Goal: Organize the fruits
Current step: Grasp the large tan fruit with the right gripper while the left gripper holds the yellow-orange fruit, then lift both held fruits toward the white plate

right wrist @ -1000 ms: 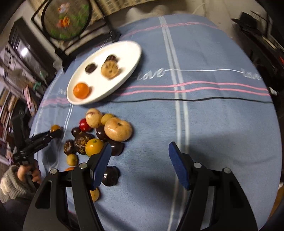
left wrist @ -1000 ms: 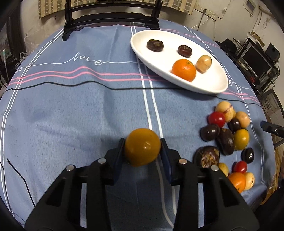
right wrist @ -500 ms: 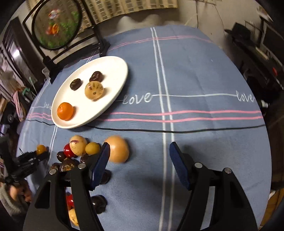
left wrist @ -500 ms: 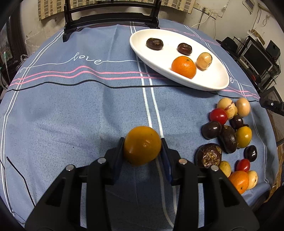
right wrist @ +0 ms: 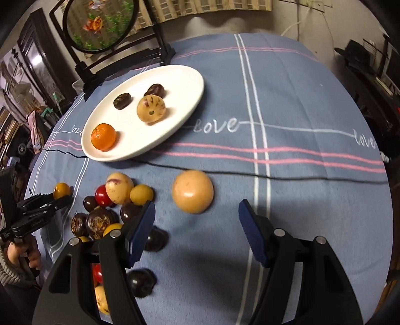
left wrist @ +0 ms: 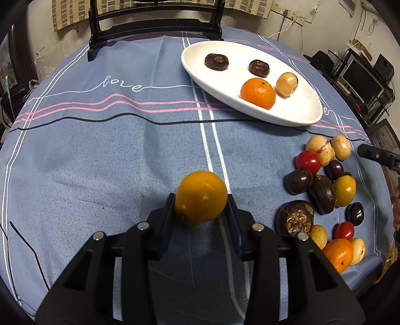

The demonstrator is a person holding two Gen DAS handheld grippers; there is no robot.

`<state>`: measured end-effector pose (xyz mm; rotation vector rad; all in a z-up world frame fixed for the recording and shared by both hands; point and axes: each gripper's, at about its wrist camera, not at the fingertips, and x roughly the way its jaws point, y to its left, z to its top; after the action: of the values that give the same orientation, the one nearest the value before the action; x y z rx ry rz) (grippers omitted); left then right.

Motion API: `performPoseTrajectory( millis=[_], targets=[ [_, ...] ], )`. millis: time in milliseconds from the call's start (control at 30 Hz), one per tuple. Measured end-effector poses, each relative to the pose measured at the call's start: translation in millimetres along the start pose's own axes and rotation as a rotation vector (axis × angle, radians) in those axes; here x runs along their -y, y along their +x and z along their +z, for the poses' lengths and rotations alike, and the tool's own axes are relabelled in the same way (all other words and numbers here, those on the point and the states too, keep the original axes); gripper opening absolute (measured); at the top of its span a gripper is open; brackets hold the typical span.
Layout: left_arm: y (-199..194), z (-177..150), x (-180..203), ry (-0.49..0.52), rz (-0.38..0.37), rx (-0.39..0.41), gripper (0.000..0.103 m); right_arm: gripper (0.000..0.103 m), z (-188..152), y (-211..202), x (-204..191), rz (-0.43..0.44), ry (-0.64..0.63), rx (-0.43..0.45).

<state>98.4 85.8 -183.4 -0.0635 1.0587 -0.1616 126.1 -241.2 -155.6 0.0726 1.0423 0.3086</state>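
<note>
My left gripper [left wrist: 201, 207] is shut on a yellow-orange fruit [left wrist: 200, 196] and holds it above the blue tablecloth. It also shows in the right wrist view [right wrist: 61, 191]. A white oval plate [left wrist: 300, 110] at the back right holds an orange [left wrist: 257, 93], a tan fruit [left wrist: 287, 83] and two dark fruits. A pile of mixed fruits [left wrist: 322, 185] lies at the right. My right gripper [right wrist: 196, 225] is open and empty. A large tan fruit [right wrist: 192, 191] lies just ahead of its fingers, apart from the pile [right wrist: 110, 205].
A dark wooden stand [left wrist: 155, 25] is at the table's far edge; in the right wrist view it carries a round picture [right wrist: 100, 22]. Shelves and equipment [left wrist: 362, 72] stand beyond the table on the right. The table edge runs close by the fruit pile.
My right gripper has swung toward the plate, and the large tan fruit has moved out of the pile to the right. My left gripper has crept forward with its fruit.
</note>
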Motion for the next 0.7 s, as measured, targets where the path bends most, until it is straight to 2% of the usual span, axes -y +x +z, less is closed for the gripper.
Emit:
performPoseTrajectory(
  millis=[67,233,400,567,700],
  targets=[
    [0,0,0,0.001,0.001,0.0,0.04,0.068,5,7,-4,-0.002,-0.026,-0.006],
    [0,-2,2,0.011,0.009,0.004,0.041,0.056,9,25,-10,-0.01,-0.077,-0.039],
    [1,-2,5,0.027,0.024,0.006,0.042,0.047,7,35,-6,-0.017,-0.066,-0.064],
    [1,-2,7,0.039,0.03,0.008,0.044,0.044,4,37,-4,-0.02,-0.067,-0.057],
    [0,0,1,0.006,0.001,0.012,0.043,0.043,0,33,-1,-0.002,-0.043,-0.058]
  ],
)
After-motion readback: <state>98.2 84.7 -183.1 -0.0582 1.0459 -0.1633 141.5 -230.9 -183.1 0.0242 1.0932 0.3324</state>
